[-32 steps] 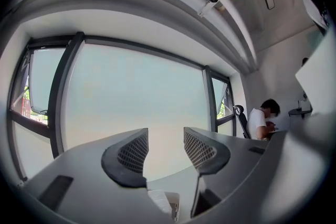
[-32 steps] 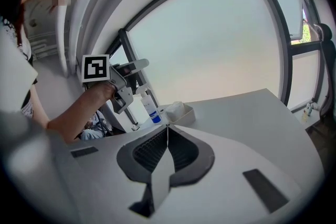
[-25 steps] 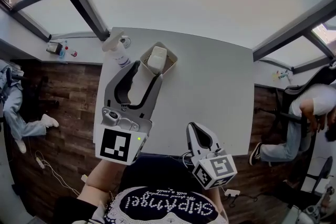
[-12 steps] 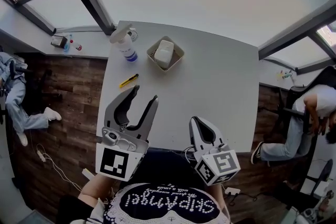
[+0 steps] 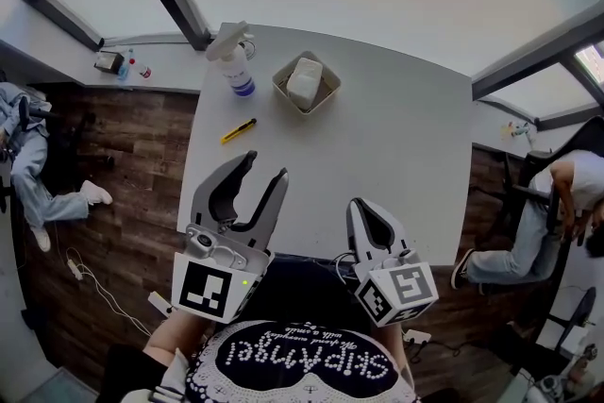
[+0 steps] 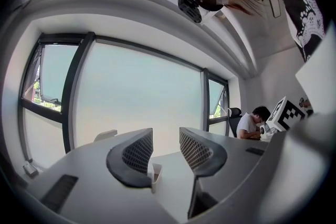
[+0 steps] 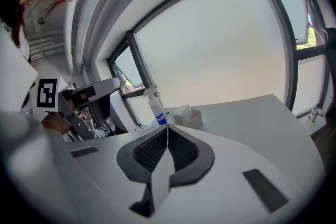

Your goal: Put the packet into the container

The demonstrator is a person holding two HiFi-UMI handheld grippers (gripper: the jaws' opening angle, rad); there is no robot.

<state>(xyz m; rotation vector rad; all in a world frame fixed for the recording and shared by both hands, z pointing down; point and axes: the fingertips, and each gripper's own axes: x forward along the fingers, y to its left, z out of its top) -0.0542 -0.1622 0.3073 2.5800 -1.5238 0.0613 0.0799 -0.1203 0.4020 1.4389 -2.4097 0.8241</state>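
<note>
I see the packet (image 5: 305, 80) lying in the container (image 5: 329, 95) at the bench's (image 5: 396, 146) far side, straight ahead of my left gripper (image 5: 264, 167) — its fingers apart, empty, just been closing slightly. My right gripper (image 5: 360, 206) is closed on nothing.

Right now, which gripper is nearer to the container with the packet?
Left. The left gripper, its empty jaws apart but having just closed a little, lies below-left of the container; the shut right gripper lies farther, below-right.
</note>
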